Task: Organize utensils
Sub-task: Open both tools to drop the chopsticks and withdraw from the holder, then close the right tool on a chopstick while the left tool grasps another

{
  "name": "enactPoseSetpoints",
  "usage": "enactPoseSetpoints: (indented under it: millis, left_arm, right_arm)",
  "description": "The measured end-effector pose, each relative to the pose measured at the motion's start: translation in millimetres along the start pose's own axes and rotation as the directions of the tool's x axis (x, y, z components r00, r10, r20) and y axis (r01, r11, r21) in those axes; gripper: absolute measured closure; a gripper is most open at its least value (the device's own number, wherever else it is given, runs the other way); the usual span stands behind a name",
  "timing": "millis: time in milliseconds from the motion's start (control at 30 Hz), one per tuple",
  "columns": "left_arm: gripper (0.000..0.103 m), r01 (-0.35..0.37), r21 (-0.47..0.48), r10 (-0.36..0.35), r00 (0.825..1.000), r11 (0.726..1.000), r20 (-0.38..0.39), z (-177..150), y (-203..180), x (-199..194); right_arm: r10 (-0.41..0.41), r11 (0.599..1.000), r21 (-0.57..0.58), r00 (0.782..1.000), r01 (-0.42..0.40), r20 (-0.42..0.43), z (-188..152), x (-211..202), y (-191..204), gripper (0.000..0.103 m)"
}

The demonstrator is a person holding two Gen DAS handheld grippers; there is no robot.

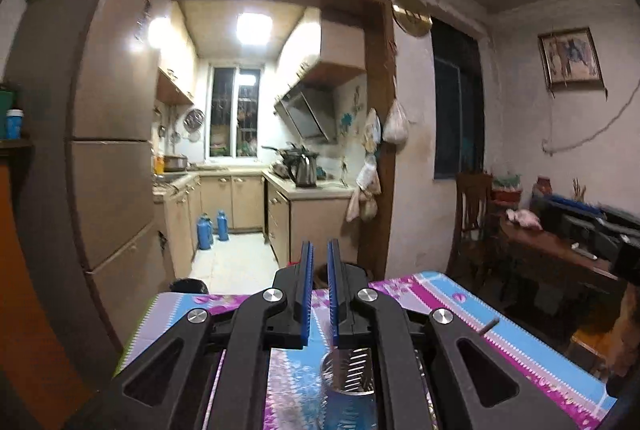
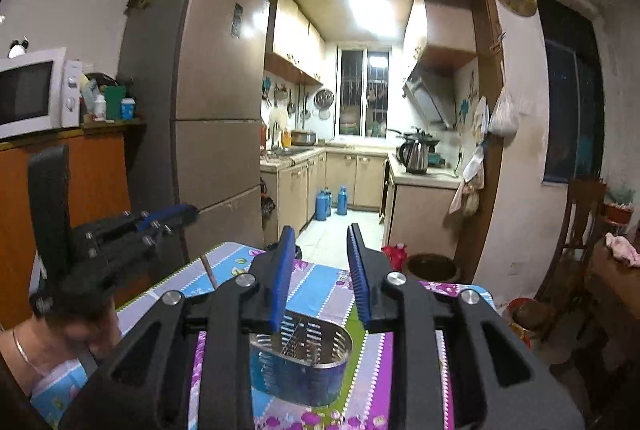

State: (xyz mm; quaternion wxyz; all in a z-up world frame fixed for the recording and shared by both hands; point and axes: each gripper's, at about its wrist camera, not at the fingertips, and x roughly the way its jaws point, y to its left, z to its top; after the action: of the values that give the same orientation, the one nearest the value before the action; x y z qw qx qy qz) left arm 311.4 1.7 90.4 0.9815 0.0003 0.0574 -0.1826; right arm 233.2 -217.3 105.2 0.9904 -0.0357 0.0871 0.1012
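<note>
A perforated steel utensil holder (image 2: 316, 362) stands on the flowered tablecloth (image 2: 320, 294), right under my right gripper (image 2: 321, 230). That gripper's blue pads stand apart with nothing between them. Thin sticks show inside the holder. In the left wrist view the same holder (image 1: 352, 370) sits below my left gripper (image 1: 319, 246), whose pads are nearly together with only a slim gap and nothing clearly between them. The right wrist view shows the left gripper (image 2: 188, 211) to the left, with a thin brown stick (image 2: 209, 272) slanting below it. I cannot tell what supports the stick.
A tall fridge (image 2: 208, 109) and a microwave (image 2: 32, 93) stand at the left, and part of a person (image 2: 52, 350) is at the lower left. Beyond the table's far edge is a round bin (image 2: 432, 266). A wooden chair (image 2: 576, 230) and a cluttered side table (image 1: 560, 254) are at the right.
</note>
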Motion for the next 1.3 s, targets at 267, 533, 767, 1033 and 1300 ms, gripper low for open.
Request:
enactPoseSetpoints:
  millis: [267,533,767,1033,1300]
  left_arm:
    - [0.089,-0.065,0.000,0.065,0.992,0.998,0.108,12,22,-143]
    - [0.046,-0.024,0.116,0.035,0.996,0.993,-0.088,-73,1,-250]
    - [0.036,-0.008,0.120,0.044,0.953,0.993,-0.300,-172,-22,-291]
    - [0.061,0.076,0.177,0.009,0.899,0.981,-0.438,-249,-73,-313]
    - [0.088,0.097,0.167,-0.003,0.873,0.981,-0.487,-268,-101,-286]
  right_arm:
    - [-0.038,0.998,-0.051,0.997,0.041,0.074,-28,-129,-9,0.049]
    - [-0.097,0.995,-0.002,0.992,0.097,-0.086,-116,-214,-13,0.035]
    - [-0.125,0.982,0.107,0.960,0.155,-0.249,-200,-233,-2,0.035]
    - [-0.066,0.993,0.069,0.935,0.096,-0.348,-268,-232,50,0.052]
    - [-0.021,0.997,0.056,0.921,0.047,-0.389,-290,-229,73,0.065]
